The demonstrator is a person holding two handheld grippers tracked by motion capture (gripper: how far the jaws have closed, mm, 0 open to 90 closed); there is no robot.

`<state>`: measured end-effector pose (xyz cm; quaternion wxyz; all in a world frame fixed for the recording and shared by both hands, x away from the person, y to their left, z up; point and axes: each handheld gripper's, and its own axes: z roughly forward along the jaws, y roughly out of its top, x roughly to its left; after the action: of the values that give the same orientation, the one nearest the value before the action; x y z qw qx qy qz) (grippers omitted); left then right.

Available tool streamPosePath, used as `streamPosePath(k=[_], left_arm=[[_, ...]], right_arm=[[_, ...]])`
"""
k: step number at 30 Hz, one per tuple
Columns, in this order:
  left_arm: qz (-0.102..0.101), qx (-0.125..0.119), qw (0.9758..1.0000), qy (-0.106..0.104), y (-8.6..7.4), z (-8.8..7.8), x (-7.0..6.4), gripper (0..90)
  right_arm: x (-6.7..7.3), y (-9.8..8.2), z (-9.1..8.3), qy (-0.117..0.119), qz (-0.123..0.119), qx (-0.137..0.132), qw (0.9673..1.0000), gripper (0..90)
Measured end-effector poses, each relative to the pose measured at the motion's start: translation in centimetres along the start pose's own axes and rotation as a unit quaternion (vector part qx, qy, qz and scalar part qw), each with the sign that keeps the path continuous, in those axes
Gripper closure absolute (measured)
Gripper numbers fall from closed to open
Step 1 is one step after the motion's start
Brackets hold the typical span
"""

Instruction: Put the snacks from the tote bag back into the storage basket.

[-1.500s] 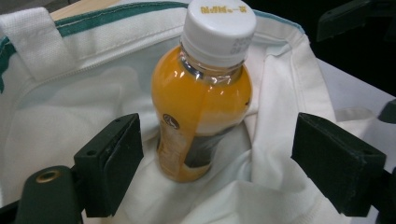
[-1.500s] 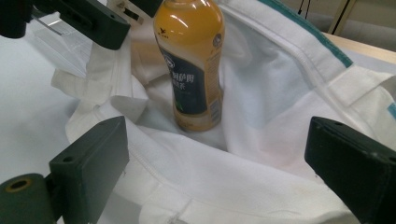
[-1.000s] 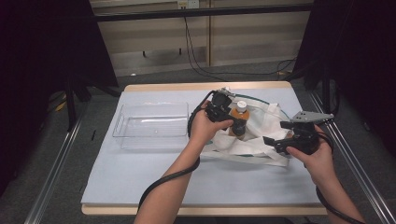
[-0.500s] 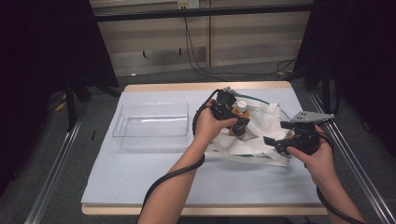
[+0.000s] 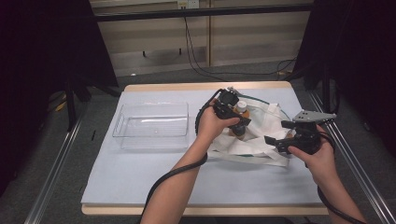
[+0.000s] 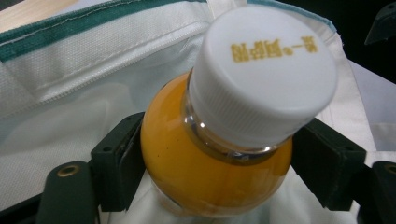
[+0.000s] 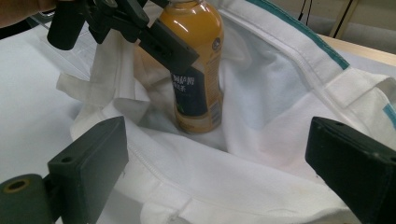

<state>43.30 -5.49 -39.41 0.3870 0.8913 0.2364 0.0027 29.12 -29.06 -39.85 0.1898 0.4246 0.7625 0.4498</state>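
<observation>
bottle [image 6: 210, 154] – clear plastic, orange juice, white ribbed cap with gold lettering, dark label | capped, full | near upright | inside bag | bag [image 5: 266, 140] – white cloth, green trim, mouth open | right half of table

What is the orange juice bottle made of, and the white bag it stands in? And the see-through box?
Orange juice bottle with white cap: looks like clear glossy plastic, since the juice shows through; the cap is ridged matte plastic. White bag with green trim: soft woven cloth, with visible stitching and folds. See-through rectangular box: probably hard clear plastic, as the table shows through it.
</observation>
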Motion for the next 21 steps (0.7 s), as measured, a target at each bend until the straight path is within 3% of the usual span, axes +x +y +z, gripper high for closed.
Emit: streamPosePath(k=[13,18,21], left_arm=[[0.01,0.016,0.9998,0.005,0.33,0.05,0.07,29.7],[0.009,0.03,0.9995,0.007,0.6,-0.05,-0.06,30.1],[0.019,0.041,0.9989,0.008,0.89,-0.07,-0.35,30.3]], right_arm=[[0.05,-0.02,0.08,0.001,0.0,0.002,1.0,6.1],[0.01,-0.07,0.11,0.001,0.001,0.002,1.0,6.1],[-0.04,-0.08,0.07,0.001,0.0,0.002,1.0,6.1]])
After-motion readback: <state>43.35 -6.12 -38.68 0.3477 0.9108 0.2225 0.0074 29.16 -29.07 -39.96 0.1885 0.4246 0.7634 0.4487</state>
